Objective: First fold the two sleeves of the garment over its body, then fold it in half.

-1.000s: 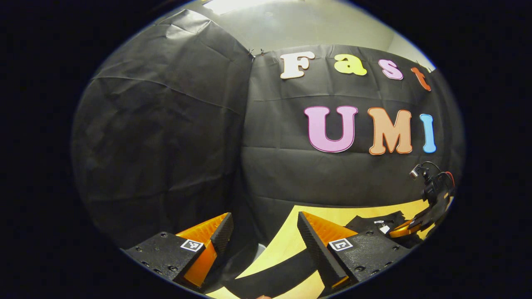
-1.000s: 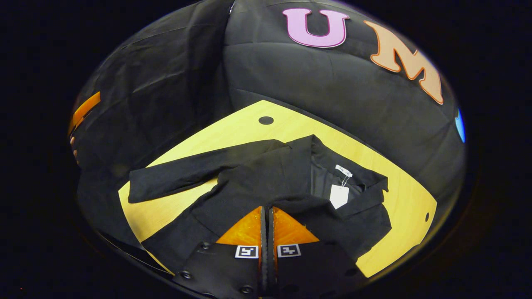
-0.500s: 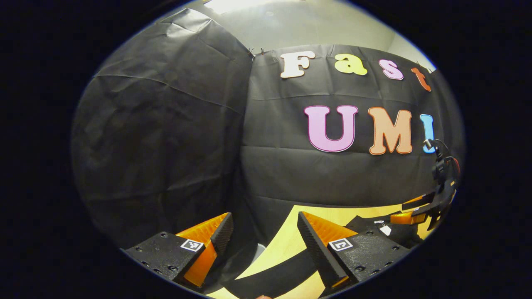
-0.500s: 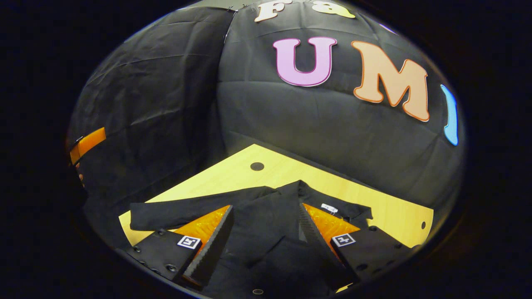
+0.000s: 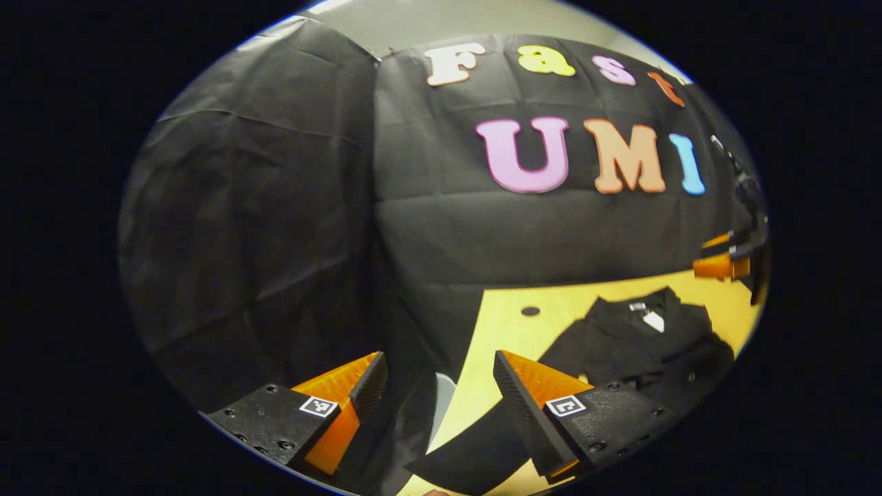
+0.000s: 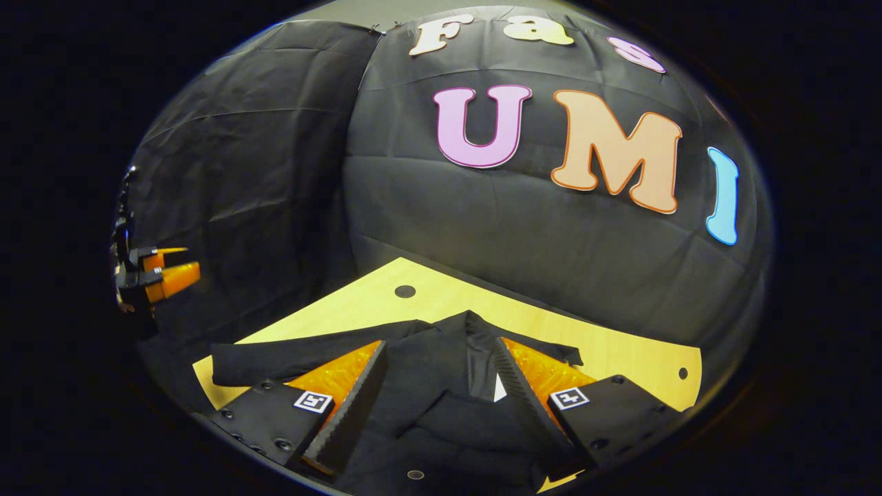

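- Left gripper view, nearest: the left gripper [image 5: 441, 396] is hanging with its jaws spread wide and nothing between them, above the near left edge of the table [image 5: 506, 324].
- Just beyond the left gripper's fingers, one black sleeve [image 5: 475, 451] of the garment [image 5: 641, 344] is lying flat on the table, stretching out sideways from the body.
- Farther along the table, the garment's body is lying spread out, collar toward the booth wall, with a white tag [image 5: 653, 321] showing at the neck.
- A dark round hole [image 5: 530, 311] is sitting in the table surface, just left of the garment's collar.
- Beyond the garment, at the far right, the right gripper [image 5: 723, 258] is hovering above the table, clear of the fabric.
- Right gripper view, nearest: the right gripper [image 6: 437, 406] is holding its jaws wide apart, gripping nothing, directly over the garment [image 6: 441, 413].
- The garment is filling the space between the fingers; whether they are touching the cloth cannot be told.
- To the left of the garment's body, the sleeve [image 6: 296, 355] is extending flat across the table [image 6: 620, 355].
- Beyond the collar, the round hole [image 6: 404, 291] is showing in the tabletop.
- Well left of the garment, off the table, the left gripper [image 6: 162, 272] is hanging in the air.
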{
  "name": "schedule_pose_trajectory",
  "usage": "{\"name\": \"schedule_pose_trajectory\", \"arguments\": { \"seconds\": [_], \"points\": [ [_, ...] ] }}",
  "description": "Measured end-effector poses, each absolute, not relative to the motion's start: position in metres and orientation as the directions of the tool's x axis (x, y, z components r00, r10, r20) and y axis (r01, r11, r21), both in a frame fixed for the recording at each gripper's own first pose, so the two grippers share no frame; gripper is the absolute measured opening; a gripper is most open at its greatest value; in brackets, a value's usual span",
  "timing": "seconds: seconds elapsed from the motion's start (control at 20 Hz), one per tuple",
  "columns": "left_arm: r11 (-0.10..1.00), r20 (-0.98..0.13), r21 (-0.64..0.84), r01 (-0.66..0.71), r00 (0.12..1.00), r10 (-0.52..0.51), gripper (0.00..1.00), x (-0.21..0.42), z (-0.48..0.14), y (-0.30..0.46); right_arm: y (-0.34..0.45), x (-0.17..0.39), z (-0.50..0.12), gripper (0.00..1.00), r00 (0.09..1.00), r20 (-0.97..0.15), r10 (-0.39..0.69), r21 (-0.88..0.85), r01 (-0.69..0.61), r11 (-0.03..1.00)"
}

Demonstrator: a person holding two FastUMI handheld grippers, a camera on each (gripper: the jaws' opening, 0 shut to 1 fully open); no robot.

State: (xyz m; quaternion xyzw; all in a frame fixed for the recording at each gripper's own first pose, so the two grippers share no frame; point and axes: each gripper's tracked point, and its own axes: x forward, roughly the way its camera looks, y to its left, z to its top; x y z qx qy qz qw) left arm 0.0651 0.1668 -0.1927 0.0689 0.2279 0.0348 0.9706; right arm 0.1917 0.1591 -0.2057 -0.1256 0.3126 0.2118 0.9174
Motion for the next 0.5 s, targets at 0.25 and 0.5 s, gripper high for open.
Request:
{"name": "schedule_pose_trajectory", "arguments": {
  "seconds": [0.25,0.5],
  "points": [
    [0.982,-0.600,0.159,0.099,0.800,0.017,0.91,0.061,-0.276,0.146,0.147,0.177,-0.196,0.98,0.746,-0.598,0.291,-0.091,-0.424,0.901],
    [0.974,-0.753,0.143,0.174,0.658,-0.007,0.95,0.040,-0.350,0.145,0.124,0.164,-0.194,0.98,0.760,-0.603,0.243,-0.105,-0.378,0.920]
  ]
}}
